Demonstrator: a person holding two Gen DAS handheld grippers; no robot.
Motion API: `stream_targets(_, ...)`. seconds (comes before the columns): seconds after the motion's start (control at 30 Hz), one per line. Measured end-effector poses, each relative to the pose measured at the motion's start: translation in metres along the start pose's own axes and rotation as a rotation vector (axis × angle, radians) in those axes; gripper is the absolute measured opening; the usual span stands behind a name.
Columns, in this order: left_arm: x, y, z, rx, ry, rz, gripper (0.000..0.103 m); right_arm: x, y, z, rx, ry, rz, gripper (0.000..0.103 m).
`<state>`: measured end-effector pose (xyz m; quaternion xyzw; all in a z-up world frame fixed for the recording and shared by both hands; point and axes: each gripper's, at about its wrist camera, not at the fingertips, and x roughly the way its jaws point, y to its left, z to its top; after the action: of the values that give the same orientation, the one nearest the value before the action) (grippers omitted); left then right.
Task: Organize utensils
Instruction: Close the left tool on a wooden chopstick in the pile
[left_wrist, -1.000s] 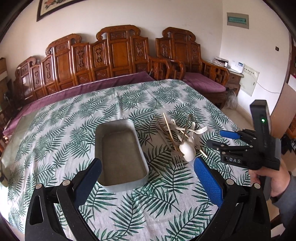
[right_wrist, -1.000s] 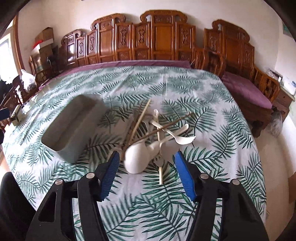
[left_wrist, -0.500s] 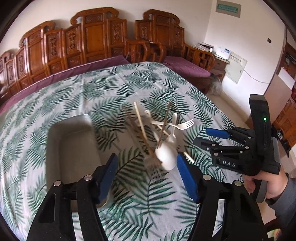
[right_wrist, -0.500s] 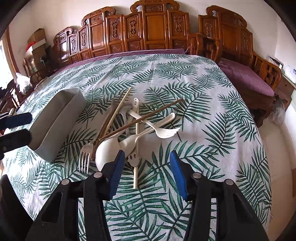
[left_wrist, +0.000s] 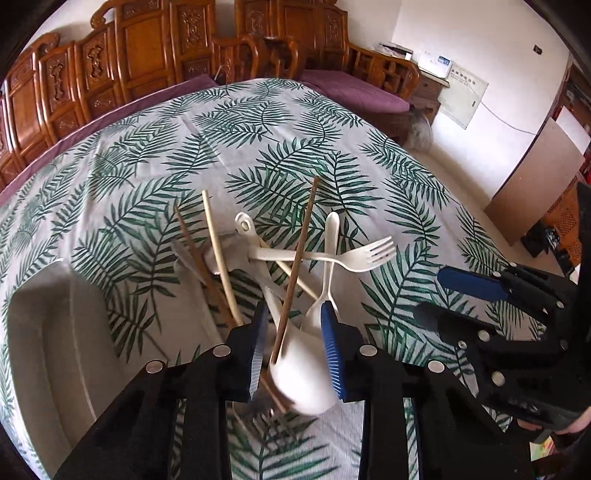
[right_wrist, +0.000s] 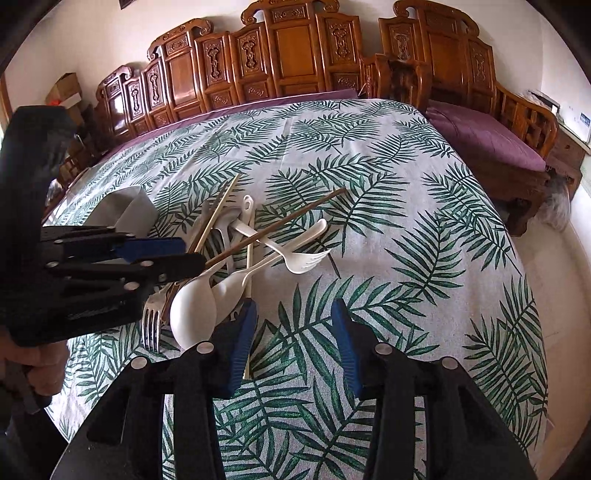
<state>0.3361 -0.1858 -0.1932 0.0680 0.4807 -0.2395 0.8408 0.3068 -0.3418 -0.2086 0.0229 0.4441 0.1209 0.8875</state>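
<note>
A heap of utensils lies on the leaf-print tablecloth: a big white spoon (left_wrist: 303, 376) (right_wrist: 194, 306), a white plastic fork (left_wrist: 369, 254) (right_wrist: 304, 260), a metal fork (right_wrist: 151, 321), pale chopsticks (left_wrist: 218, 251) and a dark brown chopstick (left_wrist: 295, 266) (right_wrist: 280, 225). My left gripper (left_wrist: 295, 347) (right_wrist: 177, 254) is down in the heap, its blue pads close around the dark chopstick and the spoon's neck. My right gripper (right_wrist: 291, 343) (left_wrist: 454, 295) is open and empty just right of the heap. The grey tray (left_wrist: 44, 332) (right_wrist: 125, 206) sits left of the heap.
Carved wooden benches with purple cushions (right_wrist: 484, 136) stand behind and to the right of the table. The table's right edge (right_wrist: 524, 280) drops to a pale floor. A brown board (left_wrist: 535, 177) leans against the wall at right.
My left gripper has moved right from over the tray onto the heap and narrowed around the dark chopstick and spoon. My right gripper has shifted right, off the spoon.
</note>
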Motion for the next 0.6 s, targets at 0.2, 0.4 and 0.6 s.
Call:
stream_targets(0.2,0.025,-0.002,0.018,0.007,0.028,-0.010,0.021,0.001,-0.009,0.000,0.022,0.002,-0.002,0.045)
stream_targets(0.4,0.044,-0.001,0.023,0.015,0.061,0.020,0.013,0.001,-0.011,0.001,0.027,0.004,0.002,0.045)
stream_targets(0.6,0.040,0.005,0.019,-0.002,0.043,0.017,0.004,0.004,-0.012,0.000,0.028,0.010,0.004,0.045)
